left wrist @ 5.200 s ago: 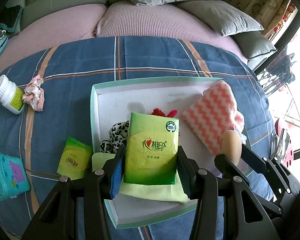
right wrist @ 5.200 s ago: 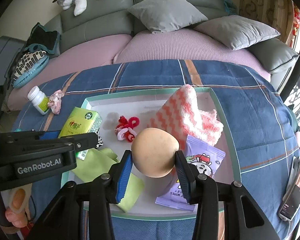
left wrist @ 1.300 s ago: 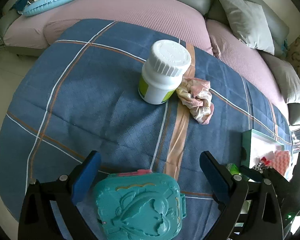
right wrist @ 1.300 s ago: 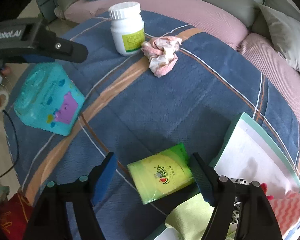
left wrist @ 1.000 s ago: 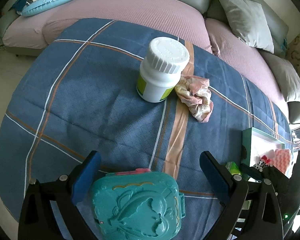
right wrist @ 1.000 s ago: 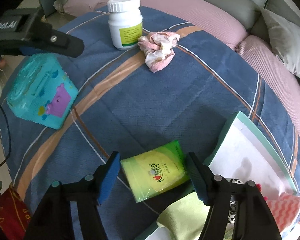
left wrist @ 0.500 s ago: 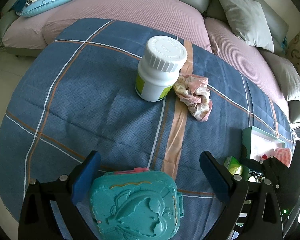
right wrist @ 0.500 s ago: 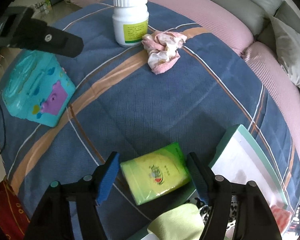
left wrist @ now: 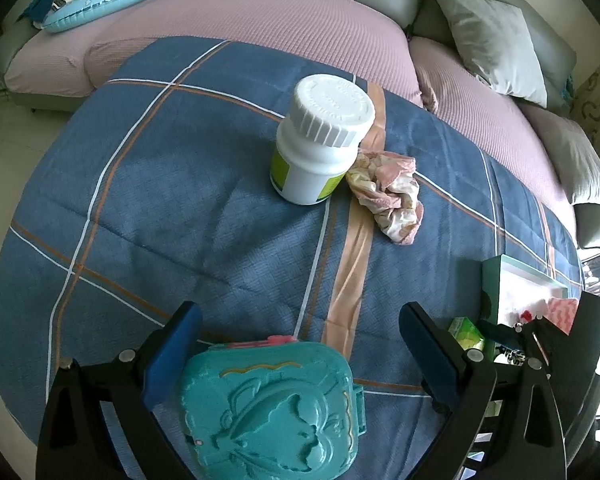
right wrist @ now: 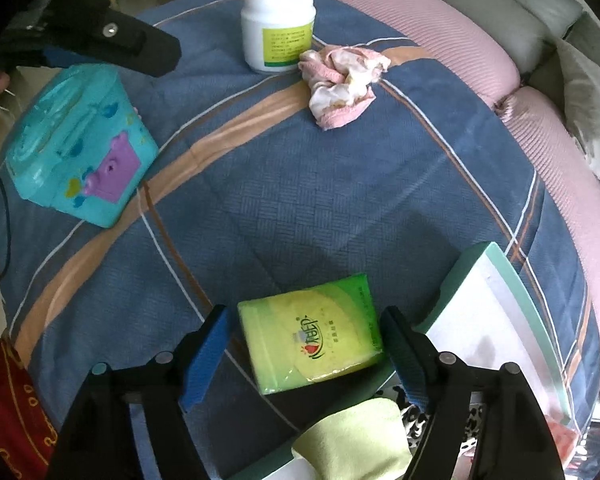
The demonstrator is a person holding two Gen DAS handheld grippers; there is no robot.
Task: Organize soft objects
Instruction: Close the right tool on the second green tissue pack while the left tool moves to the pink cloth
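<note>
My right gripper (right wrist: pixel 306 350) is open, its jaws on either side of a green tissue pack (right wrist: pixel 312 344) that lies on the blue plaid cloth beside the tray (right wrist: pixel 512 280). My left gripper (left wrist: pixel 296 356) is open and straddles a teal toy case (left wrist: pixel 272 412); whether it touches the case is unclear. A crumpled pink cloth (right wrist: pixel 342 70) lies next to a white bottle (right wrist: pixel 278 16); both also show in the left wrist view, the cloth (left wrist: pixel 388 196) right of the bottle (left wrist: pixel 320 140). The tray holds a yellow-green cloth (right wrist: pixel 352 436) and a leopard-print item (right wrist: pixel 416 420).
The plaid cloth (right wrist: pixel 340 184) covers a round surface in front of a pink and grey sofa (left wrist: pixel 260 12) with grey cushions (left wrist: pixel 488 28). The teal case (right wrist: pixel 80 140) sits at the left in the right wrist view, under the left gripper's finger (right wrist: pixel 112 40).
Both grippers held items over the tray five seconds ago and are now empty and open. Over the last second the right gripper has come closer around the tissue pack; the left barely moved.
</note>
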